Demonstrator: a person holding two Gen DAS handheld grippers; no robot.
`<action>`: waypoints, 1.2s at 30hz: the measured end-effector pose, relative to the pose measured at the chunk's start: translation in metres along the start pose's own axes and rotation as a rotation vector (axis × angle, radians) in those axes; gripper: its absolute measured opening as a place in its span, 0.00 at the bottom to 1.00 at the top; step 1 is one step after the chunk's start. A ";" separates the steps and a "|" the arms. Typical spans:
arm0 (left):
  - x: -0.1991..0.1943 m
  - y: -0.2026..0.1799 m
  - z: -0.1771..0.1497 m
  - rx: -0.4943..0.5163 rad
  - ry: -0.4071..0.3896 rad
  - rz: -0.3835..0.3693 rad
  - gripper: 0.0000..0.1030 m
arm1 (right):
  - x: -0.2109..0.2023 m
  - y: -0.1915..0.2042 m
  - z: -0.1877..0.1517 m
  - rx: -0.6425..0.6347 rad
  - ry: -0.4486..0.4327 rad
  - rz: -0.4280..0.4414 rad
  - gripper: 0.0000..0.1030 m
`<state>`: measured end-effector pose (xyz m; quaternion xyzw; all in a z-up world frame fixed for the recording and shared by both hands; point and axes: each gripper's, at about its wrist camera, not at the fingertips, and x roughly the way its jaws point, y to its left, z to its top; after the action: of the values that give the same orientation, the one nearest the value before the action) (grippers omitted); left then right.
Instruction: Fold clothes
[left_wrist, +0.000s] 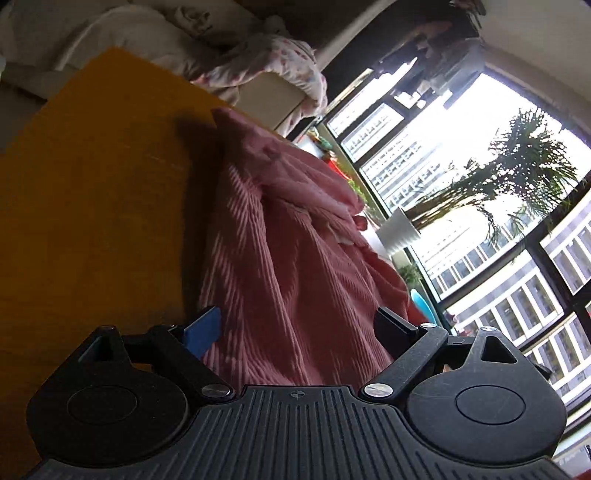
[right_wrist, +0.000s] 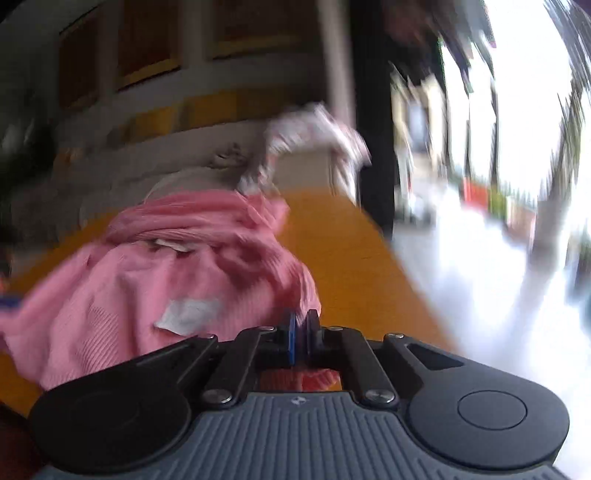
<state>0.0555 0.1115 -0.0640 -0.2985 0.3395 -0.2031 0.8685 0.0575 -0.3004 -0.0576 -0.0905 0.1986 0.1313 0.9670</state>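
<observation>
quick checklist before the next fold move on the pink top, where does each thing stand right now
1. Right gripper shut on the pink ribbed garment: ok, fabric shows at its closed jaws.
2. Left gripper gripping: not ok, jaws wide open, cloth only between them.
3. Garment on the yellow table: ok.
4. Garment flat: not ok, bunched, white label facing up.
5. Right wrist view sharp: not ok, blurred.

Pink ribbed garment (left_wrist: 295, 266) — crumpled heap on yellow tabletop (left_wrist: 92, 203).
</observation>
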 end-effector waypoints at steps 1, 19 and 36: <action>0.000 -0.001 0.001 0.005 -0.001 -0.004 0.92 | -0.004 0.012 0.006 -0.092 -0.014 0.008 0.05; 0.012 -0.013 -0.018 0.080 0.073 -0.077 0.95 | -0.019 0.017 0.038 -0.021 0.138 0.446 0.38; -0.023 -0.043 -0.030 0.297 0.023 0.042 1.00 | 0.010 -0.038 -0.029 0.348 0.064 -0.035 0.70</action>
<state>0.0121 0.0813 -0.0423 -0.1571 0.3217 -0.2365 0.9033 0.0662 -0.3406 -0.0836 0.0708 0.2476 0.0751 0.9634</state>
